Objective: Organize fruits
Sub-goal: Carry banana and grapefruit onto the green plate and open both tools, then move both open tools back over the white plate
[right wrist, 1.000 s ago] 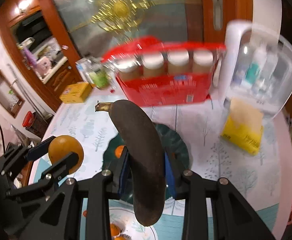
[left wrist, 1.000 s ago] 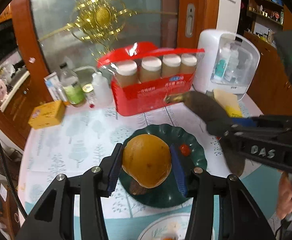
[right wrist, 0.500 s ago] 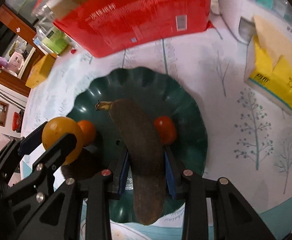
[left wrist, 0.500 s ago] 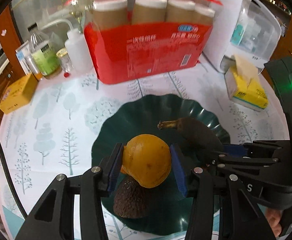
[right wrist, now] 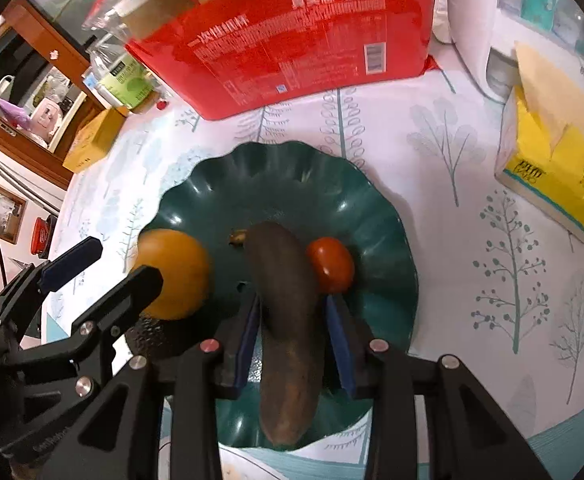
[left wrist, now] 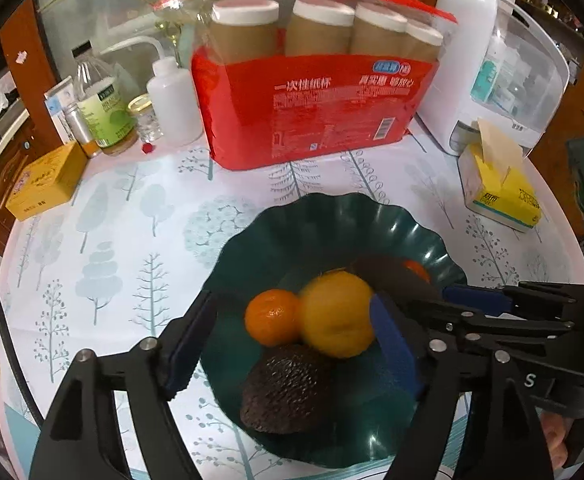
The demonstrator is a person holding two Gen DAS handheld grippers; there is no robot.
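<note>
A dark green scalloped plate (left wrist: 292,224) (right wrist: 276,168) sits on the tree-print tablecloth. In the left wrist view my left gripper (left wrist: 292,340) is open over the plate; a yellow-orange fruit (left wrist: 335,314) rests in the plate against its right pad, beside a small mandarin (left wrist: 272,316) and a dark avocado (left wrist: 288,392). In the right wrist view my right gripper (right wrist: 295,336) has opened around a brown overripe banana (right wrist: 288,312) lying in the plate, with a small gap on each side. A red tomato (right wrist: 330,264) lies right of the banana. The yellow-orange fruit (right wrist: 176,272) shows at left.
A red pack of paper cups (left wrist: 311,100) stands behind the plate. A yellow tissue pack (left wrist: 499,188) and a white appliance (left wrist: 499,64) are at the right. Bottles (left wrist: 104,108) and a yellow box (left wrist: 44,180) stand at the back left.
Both grippers came down onto the plate. The left jaws opened and let the yellow-orange fruit drop into the plate. The right jaws loosened around the banana, which now lies in the plate.
</note>
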